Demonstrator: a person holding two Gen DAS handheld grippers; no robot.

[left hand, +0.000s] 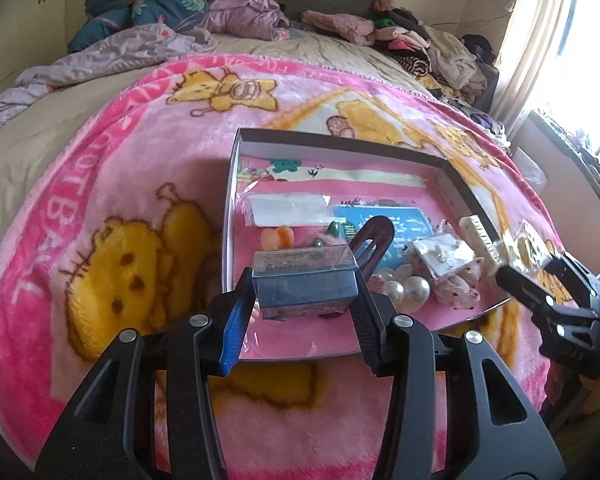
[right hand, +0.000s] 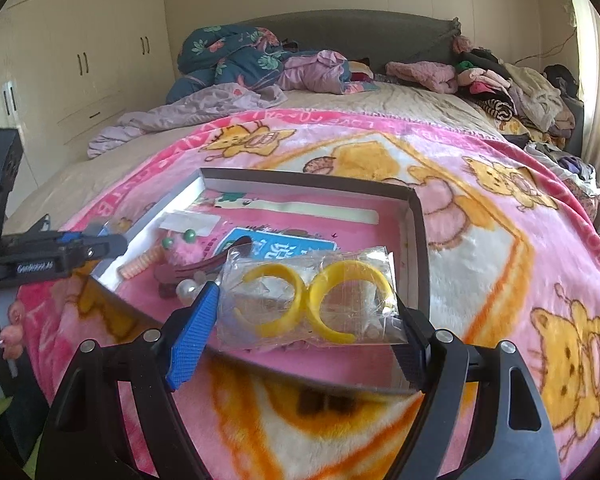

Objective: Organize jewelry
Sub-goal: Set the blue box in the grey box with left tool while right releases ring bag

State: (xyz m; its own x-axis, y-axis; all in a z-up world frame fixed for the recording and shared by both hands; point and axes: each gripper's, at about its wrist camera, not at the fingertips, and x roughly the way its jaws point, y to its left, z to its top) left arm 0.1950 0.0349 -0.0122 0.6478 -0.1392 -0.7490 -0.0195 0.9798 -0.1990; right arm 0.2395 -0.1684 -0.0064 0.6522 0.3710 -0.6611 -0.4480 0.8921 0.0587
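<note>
Bedroom: bed (right hand: 380,100) with grey headboard (right hand: 360,28), pink cartoon blanket (right hand: 500,240); cream wardrobes (right hand: 80,52) along left wall; curtained window (left hand: 580,20), bright daylight.

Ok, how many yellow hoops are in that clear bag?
2, side by side inside the clear bag held by the right gripper: one yellow hoop left, the other right.

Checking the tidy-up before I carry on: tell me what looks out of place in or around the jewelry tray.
Inside the tray, hair clip, pearls and packets lie jumbled, overlapping, unsorted. A cream comb leans over the right rim. The left gripper holds a clear box; the right gripper a bag of yellow hoops.
</note>
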